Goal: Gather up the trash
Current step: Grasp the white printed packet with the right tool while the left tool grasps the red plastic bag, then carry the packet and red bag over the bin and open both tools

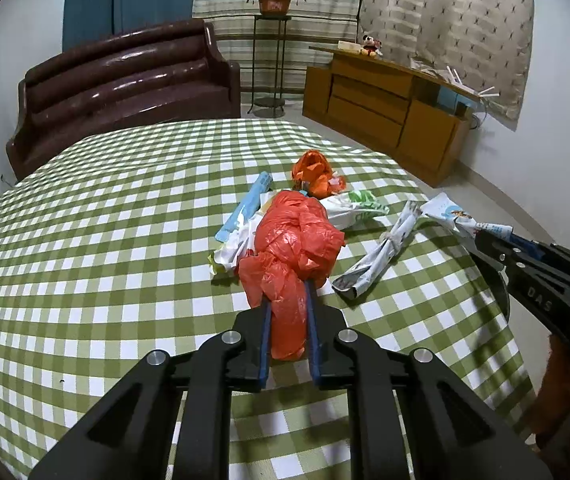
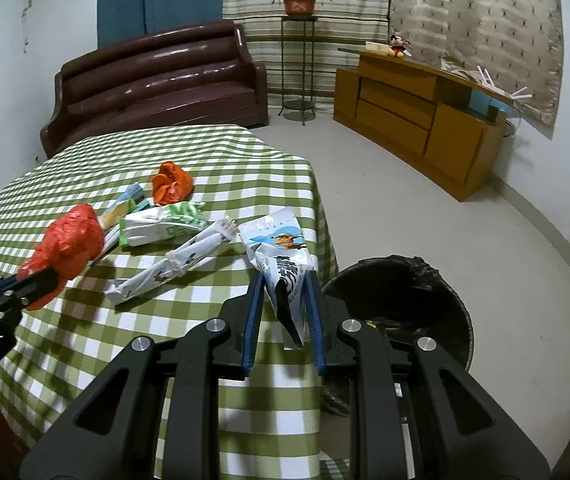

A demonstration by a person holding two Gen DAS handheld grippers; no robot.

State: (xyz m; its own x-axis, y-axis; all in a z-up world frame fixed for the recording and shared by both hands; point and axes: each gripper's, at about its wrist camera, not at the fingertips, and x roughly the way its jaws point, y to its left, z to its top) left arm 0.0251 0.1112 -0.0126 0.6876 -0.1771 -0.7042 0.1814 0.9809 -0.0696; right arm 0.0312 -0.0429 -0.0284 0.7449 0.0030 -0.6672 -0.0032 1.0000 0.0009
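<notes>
1. Left wrist view: my left gripper [image 1: 288, 280] has its fingers pinching the red plastic bag [image 1: 297, 236], which bunches out ahead of the tips above the checked tablecloth [image 1: 105, 208].
2. I hold it clear of the cloth, I judge, so it can swing over to the bin without dragging the other litter.
3. Right wrist view: my right gripper [image 2: 283, 276] pinches the white snack packet [image 2: 281, 248] by its lower end, near the cloth's corner.
4. The black bin [image 2: 413, 292] stands on the floor just beside that corner, right of my right gripper, liner open; that is likely why this packet goes first.
5. Still on the cloth, beyond the red bag: an orange bag [image 2: 171, 184], a green-and-white packet [image 2: 165, 226], a blue wrapper [image 1: 245, 206] and a knotted white wrapper [image 2: 173, 262].
6. Two pieces are lifted, none visibly dropped in yet.
</notes>
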